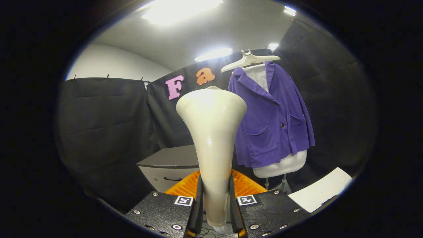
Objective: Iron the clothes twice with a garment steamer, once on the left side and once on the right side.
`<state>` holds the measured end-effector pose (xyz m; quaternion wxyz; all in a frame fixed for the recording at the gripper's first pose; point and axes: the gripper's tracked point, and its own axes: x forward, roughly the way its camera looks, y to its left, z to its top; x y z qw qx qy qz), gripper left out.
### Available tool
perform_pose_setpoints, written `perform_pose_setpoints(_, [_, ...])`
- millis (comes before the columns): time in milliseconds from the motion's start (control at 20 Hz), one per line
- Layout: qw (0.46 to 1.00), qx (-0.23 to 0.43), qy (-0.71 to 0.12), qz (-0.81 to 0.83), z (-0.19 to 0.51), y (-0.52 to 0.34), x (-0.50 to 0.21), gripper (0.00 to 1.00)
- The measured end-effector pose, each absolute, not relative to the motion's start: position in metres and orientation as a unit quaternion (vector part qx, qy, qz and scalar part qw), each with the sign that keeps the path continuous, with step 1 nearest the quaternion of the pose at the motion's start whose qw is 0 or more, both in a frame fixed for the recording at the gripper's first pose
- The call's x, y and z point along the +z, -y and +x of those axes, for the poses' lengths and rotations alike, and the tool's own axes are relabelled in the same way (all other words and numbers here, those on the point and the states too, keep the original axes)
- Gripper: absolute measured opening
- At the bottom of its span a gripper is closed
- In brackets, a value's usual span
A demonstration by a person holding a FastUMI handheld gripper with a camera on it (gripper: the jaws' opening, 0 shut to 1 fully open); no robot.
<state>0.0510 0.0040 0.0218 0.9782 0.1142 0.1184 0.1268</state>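
Observation:
My gripper is shut on the slim handle of a cream garment steamer. The steamer stands upright between the fingers, and its wide head flares out above them. Beyond the steamer and to its right hangs a purple corduroy jacket on a white hanger, draped over a pale dress form. The steamer head is apart from the jacket and overlaps its left edge from this angle. Both of the jacket's front pockets and two of its buttons show.
A grey-topped cabinet stands behind the steamer at the left, against the black booth wall. A white board lies at the lower right. The dress form's metal stand legs show below the jacket.

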Motion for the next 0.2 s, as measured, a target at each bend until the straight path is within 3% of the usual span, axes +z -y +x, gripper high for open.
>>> perform_pose_setpoints(200, [0.978, 0.127, -0.123, 0.114, 0.0498, -0.0081, 0.0179, 0.34])
